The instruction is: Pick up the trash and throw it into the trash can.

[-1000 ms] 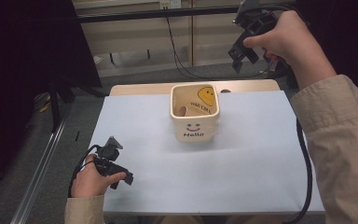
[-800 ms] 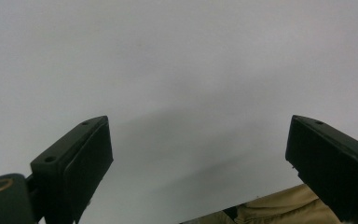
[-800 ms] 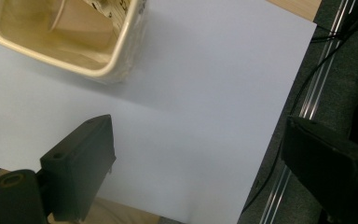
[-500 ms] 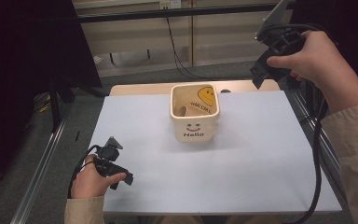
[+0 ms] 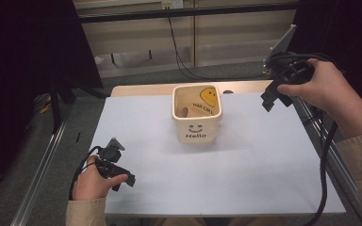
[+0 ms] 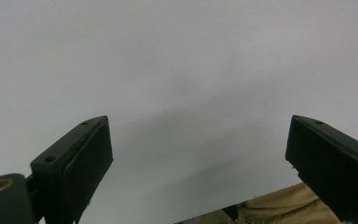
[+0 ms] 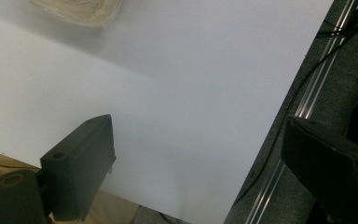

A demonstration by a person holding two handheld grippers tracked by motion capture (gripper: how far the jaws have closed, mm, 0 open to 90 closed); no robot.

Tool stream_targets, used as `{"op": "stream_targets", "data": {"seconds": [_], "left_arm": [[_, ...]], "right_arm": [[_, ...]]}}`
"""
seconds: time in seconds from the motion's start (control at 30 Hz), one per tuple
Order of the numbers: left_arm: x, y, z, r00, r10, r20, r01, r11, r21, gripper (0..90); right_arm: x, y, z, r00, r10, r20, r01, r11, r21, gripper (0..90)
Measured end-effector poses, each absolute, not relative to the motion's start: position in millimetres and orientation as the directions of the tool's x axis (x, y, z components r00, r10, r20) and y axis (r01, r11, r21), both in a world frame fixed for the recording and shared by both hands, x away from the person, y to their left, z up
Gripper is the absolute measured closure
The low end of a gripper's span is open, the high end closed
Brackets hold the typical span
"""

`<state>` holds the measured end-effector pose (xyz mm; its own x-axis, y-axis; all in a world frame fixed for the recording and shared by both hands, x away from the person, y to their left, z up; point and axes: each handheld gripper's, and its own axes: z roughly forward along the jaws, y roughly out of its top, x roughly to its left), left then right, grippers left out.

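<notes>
My left hand-held gripper [image 5: 122,175] rests released on the near left of the table [image 5: 264,179]. The cream smiley-face box [image 5: 197,117] stands untouched mid-table, so the pickup is all ahead. My right hand-held gripper [image 5: 269,101], released and empty, hovers well right of it.

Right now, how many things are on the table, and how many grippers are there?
Cup: 1
Grippers, left gripper and right gripper: 2
Total: 3
</notes>
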<state>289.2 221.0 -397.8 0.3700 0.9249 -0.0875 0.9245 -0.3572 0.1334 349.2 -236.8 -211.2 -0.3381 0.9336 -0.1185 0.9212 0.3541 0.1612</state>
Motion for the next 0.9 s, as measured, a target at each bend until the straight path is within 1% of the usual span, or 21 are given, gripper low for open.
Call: {"op": "stream_targets", "data": {"seconds": [0.07,0.13,0.2,0.27,0.33,0.37,0.43,0.47,0.7,0.8,0.9], "left_arm": [[289,221,-398,0.374,0.923,-0.087,0.923,-0.362,0.130,7.1],[289,221,-398,0.360,0.929,-0.091,0.928,-0.346,0.138,7.1],[289,220,-399,0.352,0.931,-0.093,0.931,-0.338,0.141,7.1],[288,220,-398,0.351,0.931,-0.098,0.931,-0.336,0.140,7.1],[289,221,-398,0.355,0.931,-0.088,0.929,-0.341,0.142,7.1],[289,221,-398,0.355,0.931,-0.088,0.929,-0.341,0.142,7.1],[289,221,-398,0.355,0.930,-0.091,0.929,-0.341,0.142,7.1],[289,221,-398,0.357,0.930,-0.090,0.929,-0.343,0.140,7.1],[289,221,-398,0.365,0.927,-0.090,0.927,-0.351,0.134,7.1],[289,221,-398,0.366,0.926,-0.091,0.926,-0.353,0.133,7.1],[289,220,-398,0.361,0.928,-0.094,0.928,-0.347,0.134,7.1]], "right_arm": [[347,-239,-218,-0.344,0.930,-0.133,0.920,0.362,0.153,10.1],[344,-242,-229,-0.347,0.931,-0.117,0.920,0.362,0.150,10.1],[343,-243,-232,-0.344,0.931,-0.119,0.921,0.360,0.149,10.0],[340,-245,-242,-0.340,0.932,-0.128,0.924,0.357,0.138,10.0],[337,-248,-254,-0.344,0.933,-0.109,0.924,0.357,0.135,10.0],[337,-248,-254,-0.344,0.933,-0.109,0.924,0.357,0.135,10.0],[334,-249,-261,-0.346,0.931,-0.114,0.924,0.359,0.131,10.0],[330,-250,-268,-0.346,0.928,-0.134,0.922,0.363,0.136,10.0],[318,-258,-289,-0.346,0.930,-0.124,0.924,0.361,0.125,10.0],[311,-261,-298,-0.344,0.928,-0.146,0.923,0.362,0.131,9.8],[304,-265,-308,-0.347,0.929,-0.124,0.923,0.363,0.132,9.8]]}}
